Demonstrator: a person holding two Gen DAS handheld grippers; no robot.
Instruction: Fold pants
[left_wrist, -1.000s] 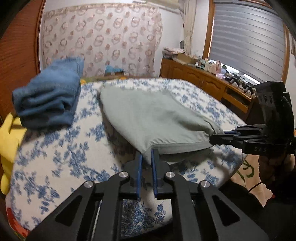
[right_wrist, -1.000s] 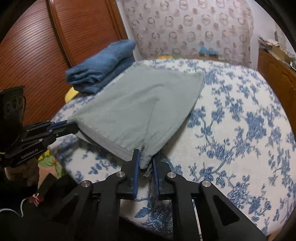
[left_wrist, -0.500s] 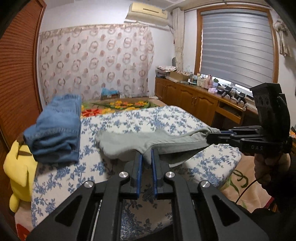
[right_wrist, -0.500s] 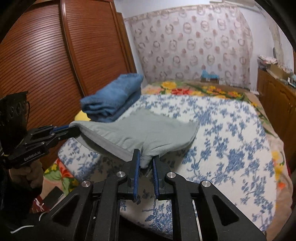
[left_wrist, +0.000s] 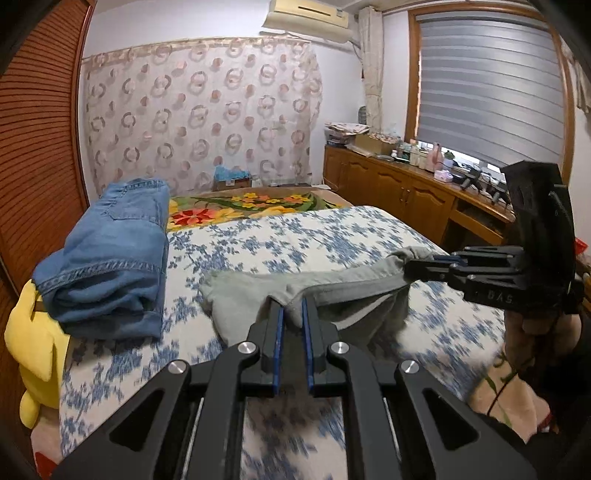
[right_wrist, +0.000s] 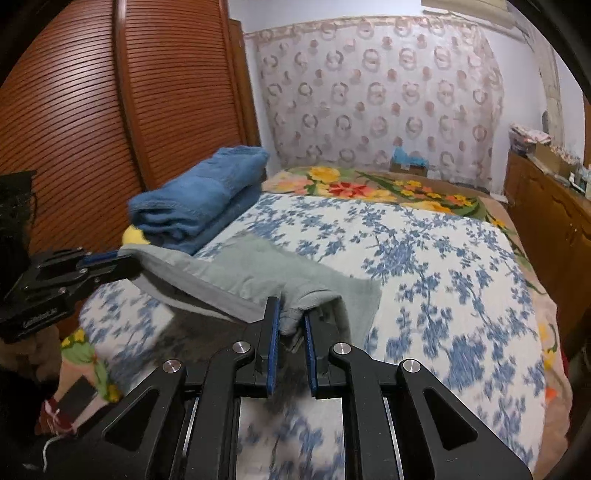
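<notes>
Gripping: the left gripper (left_wrist: 291, 314) has its blue pads pressed onto a bunched corner of the grey-green pants (left_wrist: 236, 306), cloth pinched tight between them.
Right gripper: the right gripper (right_wrist: 290, 321) pinches the other near corner the same way, a wad of fabric squeezed between its pads.
Pants: stretched between the two claws, near edge lifted off the bed (right_wrist: 424, 258), far end lying on the blue-flowered bedspread; the cloth sags in a shallow curve between the grips.
Cross view: from the left wrist, the right gripper (left_wrist: 428, 264) shows at the right with the pants bunched at its tips; from the right wrist, the left gripper (right_wrist: 110, 260) shows at the left, holding the hem.
Hand: a hand (left_wrist: 532, 325) wraps the right gripper's handle.
Jeans: folded blue jeans (left_wrist: 107, 258) sit near the left edge of the bed, just beside the pants, apart from them.
Toy: a yellow plush toy (left_wrist: 33, 343) is wedged beside the bed, under the jeans' edge.
Blur: bedspread near the camera is smeared.
</notes>
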